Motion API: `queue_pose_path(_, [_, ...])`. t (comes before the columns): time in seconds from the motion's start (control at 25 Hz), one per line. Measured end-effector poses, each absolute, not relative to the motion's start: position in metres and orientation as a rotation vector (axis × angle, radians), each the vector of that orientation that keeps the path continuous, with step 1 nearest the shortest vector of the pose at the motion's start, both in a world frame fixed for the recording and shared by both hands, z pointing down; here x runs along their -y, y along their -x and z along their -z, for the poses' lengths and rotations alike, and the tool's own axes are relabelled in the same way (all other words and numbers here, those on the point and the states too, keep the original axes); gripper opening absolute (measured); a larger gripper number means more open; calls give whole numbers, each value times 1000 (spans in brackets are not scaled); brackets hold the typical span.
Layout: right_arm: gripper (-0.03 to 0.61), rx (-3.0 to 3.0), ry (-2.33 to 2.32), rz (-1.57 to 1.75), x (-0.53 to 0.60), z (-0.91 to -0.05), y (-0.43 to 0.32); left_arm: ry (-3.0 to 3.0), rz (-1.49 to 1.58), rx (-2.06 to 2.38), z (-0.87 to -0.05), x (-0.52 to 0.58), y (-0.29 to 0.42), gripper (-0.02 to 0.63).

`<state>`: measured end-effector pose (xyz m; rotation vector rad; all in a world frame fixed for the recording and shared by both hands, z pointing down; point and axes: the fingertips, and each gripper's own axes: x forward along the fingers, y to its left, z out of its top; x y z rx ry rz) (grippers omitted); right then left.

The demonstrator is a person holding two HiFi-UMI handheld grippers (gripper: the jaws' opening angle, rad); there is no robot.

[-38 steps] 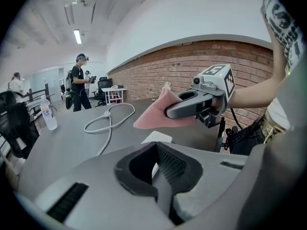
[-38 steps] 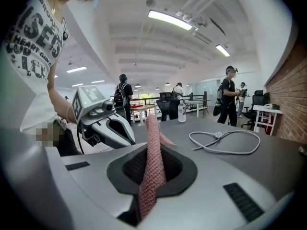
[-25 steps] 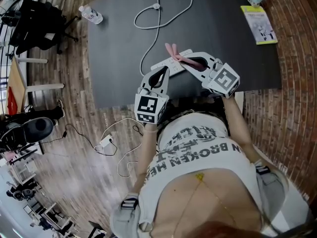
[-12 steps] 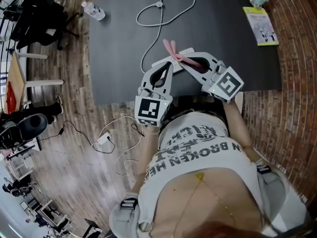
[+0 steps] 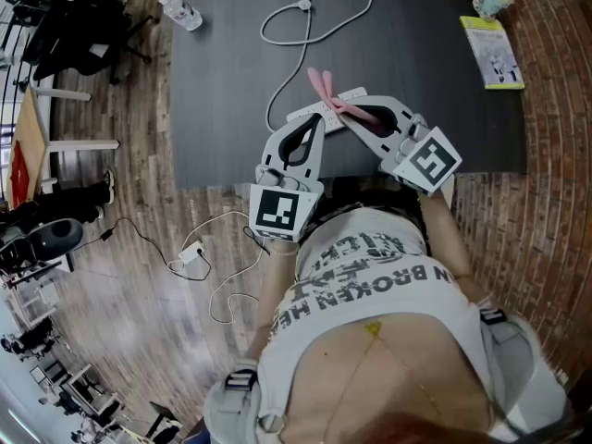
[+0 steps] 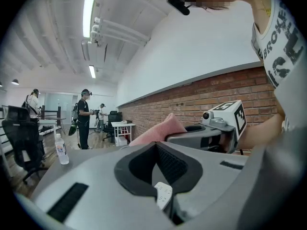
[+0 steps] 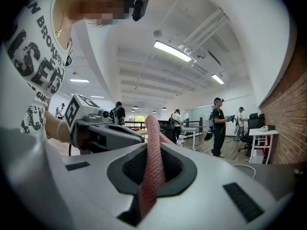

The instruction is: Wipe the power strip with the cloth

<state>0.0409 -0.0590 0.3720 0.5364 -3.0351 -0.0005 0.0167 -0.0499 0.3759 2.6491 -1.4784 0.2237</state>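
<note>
My left tongs [image 5: 310, 126] sit left of centre in the head view, clamped on the lower-left end of the power strip [image 5: 319, 108]. The left gripper view shows that white end wedged between the jaws. From there the strip's long axis runs up and to the right, over the near edge of the dark surface [image 5: 231, 81]. The pink cloth [image 5: 321, 83] crosses its middle, pinched fast in my right tongs [image 5: 350, 118], which reach in from the lower right. I judge the right hand should wipe along that diagonal while the left steadies.
</note>
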Motion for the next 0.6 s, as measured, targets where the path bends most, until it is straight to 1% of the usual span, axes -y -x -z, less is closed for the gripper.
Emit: queue_pose_path(0.6, [17, 3068, -556, -21, 53, -357, -44, -2648, -213, 1510, -367, 43, -15, 8])
